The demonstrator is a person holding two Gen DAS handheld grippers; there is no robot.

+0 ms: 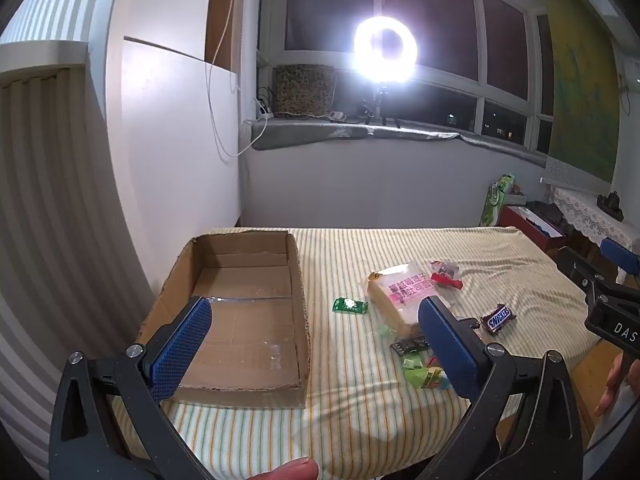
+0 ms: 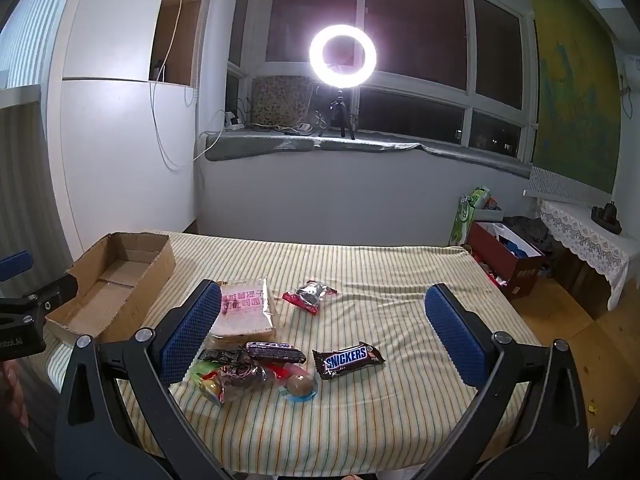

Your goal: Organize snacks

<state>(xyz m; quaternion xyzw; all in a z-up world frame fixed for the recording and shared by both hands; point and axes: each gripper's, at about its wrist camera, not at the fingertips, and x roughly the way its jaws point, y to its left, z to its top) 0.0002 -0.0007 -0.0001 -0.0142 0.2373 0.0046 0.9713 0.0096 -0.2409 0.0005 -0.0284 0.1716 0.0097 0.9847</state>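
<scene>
An empty shallow cardboard box (image 1: pixel 248 320) (image 2: pixel 116 280) sits on the left of the striped table. To its right lie snacks: a bagged toast loaf (image 1: pixel 396 300) (image 2: pixel 248 308), a Snickers bar (image 1: pixel 497 318) (image 2: pixel 347 358), a small green packet (image 1: pixel 350 306), a red-and-silver wrapper (image 2: pixel 310 296) (image 1: pixel 446 274) and a heap of small sweets (image 2: pixel 248 372) (image 1: pixel 420 364). My left gripper (image 1: pixel 316 340) is open above the box's right wall, holding nothing. My right gripper (image 2: pixel 324 336) is open above the Snickers bar and the heap, clear of them.
The table (image 2: pixel 400 280) has a yellow striped cloth. A ring light (image 2: pixel 343 55) glares from the window sill behind. A red box (image 2: pixel 508 260) and a green pack (image 2: pixel 466 216) stand on the floor at right, beside a lace-covered cabinet (image 2: pixel 588 240). A white wall panel stands left.
</scene>
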